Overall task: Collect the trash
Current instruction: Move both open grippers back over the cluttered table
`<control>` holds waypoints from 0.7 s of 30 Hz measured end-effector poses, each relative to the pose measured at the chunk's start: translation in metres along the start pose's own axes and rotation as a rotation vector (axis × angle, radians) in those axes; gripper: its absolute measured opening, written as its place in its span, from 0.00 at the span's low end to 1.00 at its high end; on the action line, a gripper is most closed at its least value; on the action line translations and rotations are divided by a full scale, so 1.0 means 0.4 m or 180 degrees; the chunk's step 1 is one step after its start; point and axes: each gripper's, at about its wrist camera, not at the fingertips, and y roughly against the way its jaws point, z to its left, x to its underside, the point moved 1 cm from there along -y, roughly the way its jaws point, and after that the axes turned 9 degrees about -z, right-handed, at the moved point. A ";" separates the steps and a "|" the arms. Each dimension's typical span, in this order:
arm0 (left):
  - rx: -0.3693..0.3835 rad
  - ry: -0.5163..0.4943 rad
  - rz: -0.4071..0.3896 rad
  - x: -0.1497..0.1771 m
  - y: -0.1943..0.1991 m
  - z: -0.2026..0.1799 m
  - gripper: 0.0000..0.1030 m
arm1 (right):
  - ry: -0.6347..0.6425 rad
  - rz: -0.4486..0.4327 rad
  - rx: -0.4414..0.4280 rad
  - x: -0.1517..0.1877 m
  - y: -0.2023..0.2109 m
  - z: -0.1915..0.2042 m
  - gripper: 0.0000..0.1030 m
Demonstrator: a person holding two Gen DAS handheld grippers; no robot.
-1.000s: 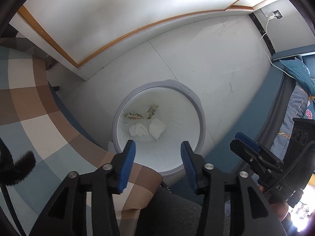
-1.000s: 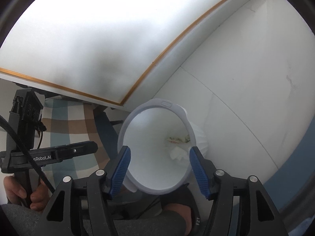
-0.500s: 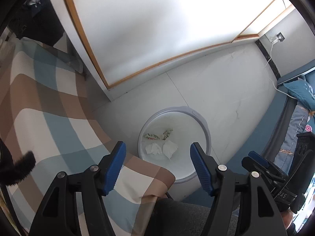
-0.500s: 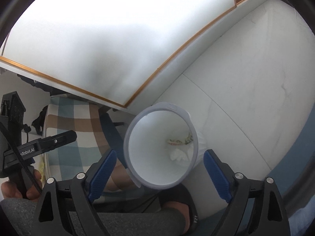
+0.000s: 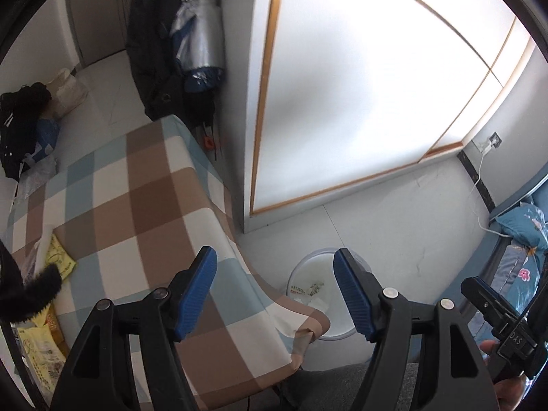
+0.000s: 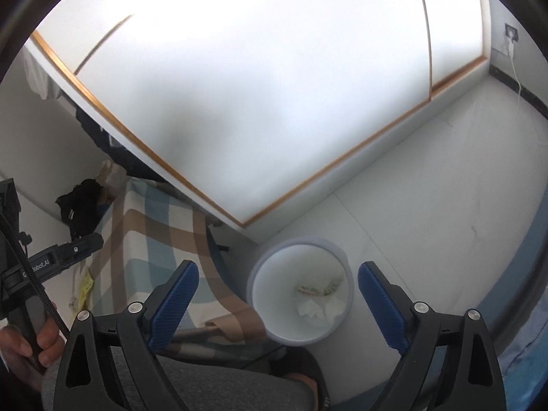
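A round white trash bin (image 6: pixel 255 294) stands on the floor beside the table and holds white tissues (image 6: pixel 316 308) and printed wrappers (image 6: pixel 316 287). It also shows in the left wrist view (image 5: pixel 342 334), partly behind the table corner. My left gripper (image 5: pixel 275 296) is open and empty, high above the checked tablecloth (image 5: pixel 137 205). My right gripper (image 6: pixel 277 304) is open and empty, high above the bin. Yellow packets (image 5: pixel 60 262) lie at the table's left edge, with more (image 5: pixel 37 346) below them.
A white wardrobe (image 5: pixel 359 85) with wood trim stands behind the bin. Dark coats (image 5: pixel 161 41) hang left of it. Black bags (image 5: pixel 20 126) sit past the table's far end. A bed with blue bedding (image 5: pixel 517 239) is on the right. My knee (image 6: pixel 212 390) is below.
Both grippers have risen and pulled back from the bin, which looks smaller now. Both jaws have opened wider. The left view has swung left over the table.
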 end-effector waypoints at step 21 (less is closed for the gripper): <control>-0.0869 0.0760 -0.1360 0.040 0.398 0.430 0.88 | 0.1141 -0.0682 -0.1065 0.040 0.189 0.635 0.94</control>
